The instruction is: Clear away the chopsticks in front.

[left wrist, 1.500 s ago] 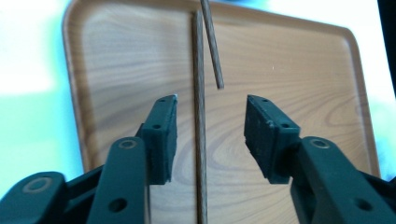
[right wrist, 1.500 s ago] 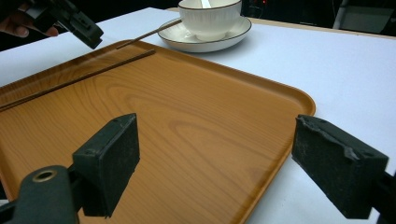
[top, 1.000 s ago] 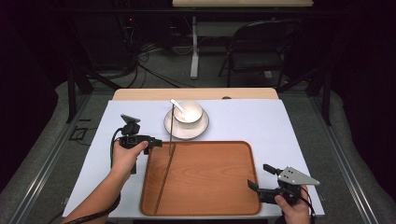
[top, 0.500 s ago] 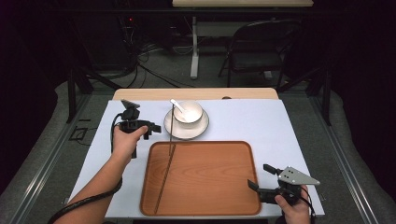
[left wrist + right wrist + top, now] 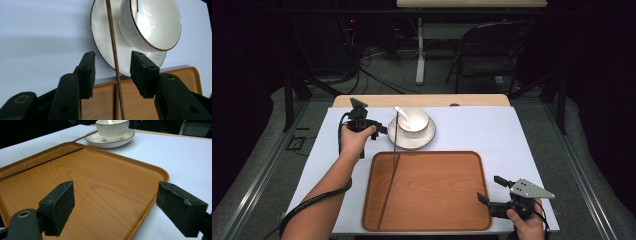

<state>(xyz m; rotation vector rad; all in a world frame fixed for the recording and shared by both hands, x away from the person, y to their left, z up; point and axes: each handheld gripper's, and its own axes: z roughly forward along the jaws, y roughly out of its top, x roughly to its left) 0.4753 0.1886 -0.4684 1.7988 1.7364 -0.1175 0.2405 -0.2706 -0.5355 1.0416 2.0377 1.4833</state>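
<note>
At frame centre we note the left gripper (image 5: 112, 72), jaws closing but unclenched, straddling a thin, stiff, slippery chopstick (image 5: 114, 53); grasp near its upper end.

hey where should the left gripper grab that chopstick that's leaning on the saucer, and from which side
Grip the chopstick on its raised upper stretch, where it bridges from the tray edge onto the saucer rim. That part is lifted off the table, so pads could probably close on both sides. Come from the tray side, as the left gripper does, its jaws open and just closing around it.
</note>
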